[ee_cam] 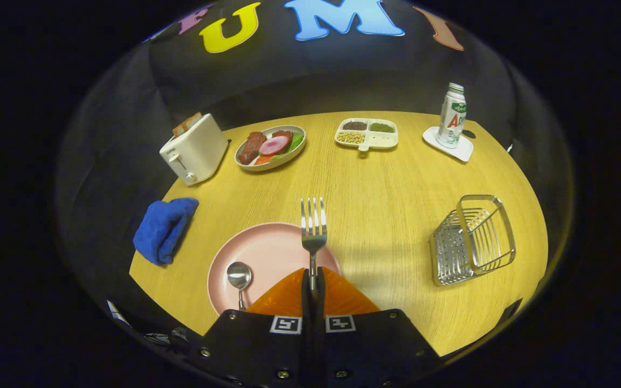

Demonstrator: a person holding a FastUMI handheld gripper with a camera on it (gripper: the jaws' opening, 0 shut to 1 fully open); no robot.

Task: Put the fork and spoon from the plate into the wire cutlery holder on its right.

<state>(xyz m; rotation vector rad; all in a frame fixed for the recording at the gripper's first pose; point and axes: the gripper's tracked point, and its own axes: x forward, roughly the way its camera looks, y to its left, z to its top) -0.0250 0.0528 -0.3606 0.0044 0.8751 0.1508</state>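
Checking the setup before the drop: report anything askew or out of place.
The wire cutlery holder looks tipped toward the plate instead of upright. Otherwise nothing stands out: gripper shut on the fork, spoon on the plate.

A silver fork (314, 229) is clamped between orange fingers (289, 296). A silver spoon (239, 277) is seen on a pink plate (267, 245), on a yellow wood-grain table (386, 183), beside a blue cloth (163, 229).

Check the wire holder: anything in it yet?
Empty. Wire cutlery holder shows only bare wires; fork sits clamped in the gripper, spoon on the plate.
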